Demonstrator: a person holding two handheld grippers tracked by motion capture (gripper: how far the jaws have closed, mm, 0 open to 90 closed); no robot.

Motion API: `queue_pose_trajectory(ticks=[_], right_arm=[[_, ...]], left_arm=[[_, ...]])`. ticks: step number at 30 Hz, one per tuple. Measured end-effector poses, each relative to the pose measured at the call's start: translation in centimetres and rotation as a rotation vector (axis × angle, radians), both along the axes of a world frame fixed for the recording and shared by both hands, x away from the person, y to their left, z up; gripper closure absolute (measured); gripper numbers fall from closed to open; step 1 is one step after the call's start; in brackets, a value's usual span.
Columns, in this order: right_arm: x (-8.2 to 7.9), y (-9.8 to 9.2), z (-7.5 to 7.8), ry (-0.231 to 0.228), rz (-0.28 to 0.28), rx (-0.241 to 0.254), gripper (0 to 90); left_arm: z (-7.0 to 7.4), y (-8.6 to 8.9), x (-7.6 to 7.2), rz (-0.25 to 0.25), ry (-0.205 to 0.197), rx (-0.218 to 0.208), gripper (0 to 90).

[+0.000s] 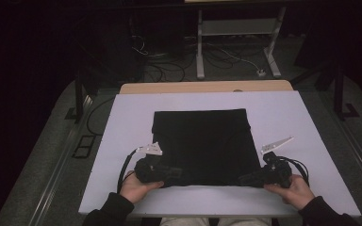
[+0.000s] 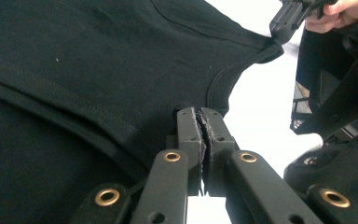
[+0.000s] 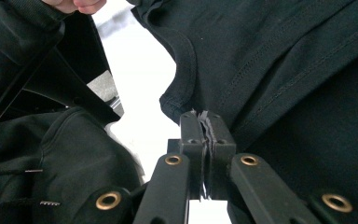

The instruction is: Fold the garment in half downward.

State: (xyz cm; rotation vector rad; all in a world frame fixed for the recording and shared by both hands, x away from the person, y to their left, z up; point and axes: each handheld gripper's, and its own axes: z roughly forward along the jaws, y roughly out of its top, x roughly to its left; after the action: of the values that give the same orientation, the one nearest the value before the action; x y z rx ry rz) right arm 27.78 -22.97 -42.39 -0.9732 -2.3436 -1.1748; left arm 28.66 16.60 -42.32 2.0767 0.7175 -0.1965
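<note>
Folded black garment [image 1: 202,146] at centre frame on the white desk [image 1: 122,122]. Left gripper [image 1: 169,175] and right gripper [image 1: 246,179], jaws clamped shut on its lower corners; folding appears partly done, further folds likely remaining.

Folded black cloth garment [image 1: 202,146] on white rectangular board [image 1: 283,108] | left gripper [image 1: 172,175] at near-left corner | right gripper [image 1: 245,179] at near-right corner

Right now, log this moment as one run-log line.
scene: black garment flat on white board | left gripper: shut on near hem | right gripper: shut on near hem
</note>
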Motion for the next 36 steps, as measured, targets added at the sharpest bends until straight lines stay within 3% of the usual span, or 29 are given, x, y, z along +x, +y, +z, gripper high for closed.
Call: queue_pose_trajectory(ticks=[11, 29, 33, 36], right_arm=[[0.01, 0.01, -0.58, 0.023, 0.006, -0.028, 86.2], [0.04, 0.06, -0.82, 0.035, 0.012, -0.029, 83.7], [0.01, -0.04, -0.73, 0.036, 0.013, -0.027, 77.4], [0.06, -0.16, -0.65, 0.030, 0.006, -0.024, 73.1]], left_arm=[[-0.57, -0.21, -0.41, -0.049, 0.037, 0.071, 86.6], [-0.47, -0.03, -0.68, -0.060, 0.052, 0.075, 85.5], [-0.31, 0.16, -0.66, -0.039, 0.049, 0.060, 80.1], [-0.09, 0.22, -0.83, -0.024, 0.029, 0.063, 68.0]])
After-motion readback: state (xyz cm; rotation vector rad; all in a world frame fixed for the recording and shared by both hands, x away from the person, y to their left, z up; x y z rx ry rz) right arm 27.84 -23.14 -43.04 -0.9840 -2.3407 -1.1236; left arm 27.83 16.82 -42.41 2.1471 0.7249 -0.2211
